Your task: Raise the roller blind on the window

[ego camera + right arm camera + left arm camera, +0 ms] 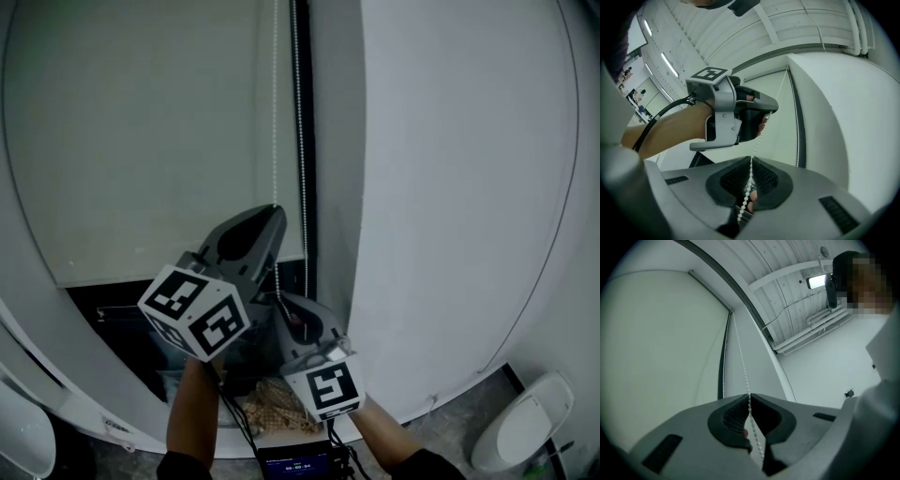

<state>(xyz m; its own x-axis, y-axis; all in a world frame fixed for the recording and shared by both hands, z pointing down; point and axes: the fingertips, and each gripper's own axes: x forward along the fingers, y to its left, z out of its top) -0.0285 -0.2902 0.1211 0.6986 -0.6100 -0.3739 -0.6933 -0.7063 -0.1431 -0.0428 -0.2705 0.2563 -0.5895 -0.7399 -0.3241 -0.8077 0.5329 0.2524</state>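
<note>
The bead chain (275, 112) runs vertically, straight up from both sets of jaws, along the right edge of the roller blind (141, 141). The left gripper (749, 397) is the upper one, its jaw tips pinched together on the chain. The right gripper (751, 160), just below it, clamps the same strand. The other strand (302, 141) hangs just right of the jaws, with the wall (450, 187) beyond. There looks to be open room below for a downward pull.

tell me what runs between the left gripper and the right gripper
Only a short stretch of bead chain, from the left gripper down to the right gripper, seen in the right gripper view.
</note>
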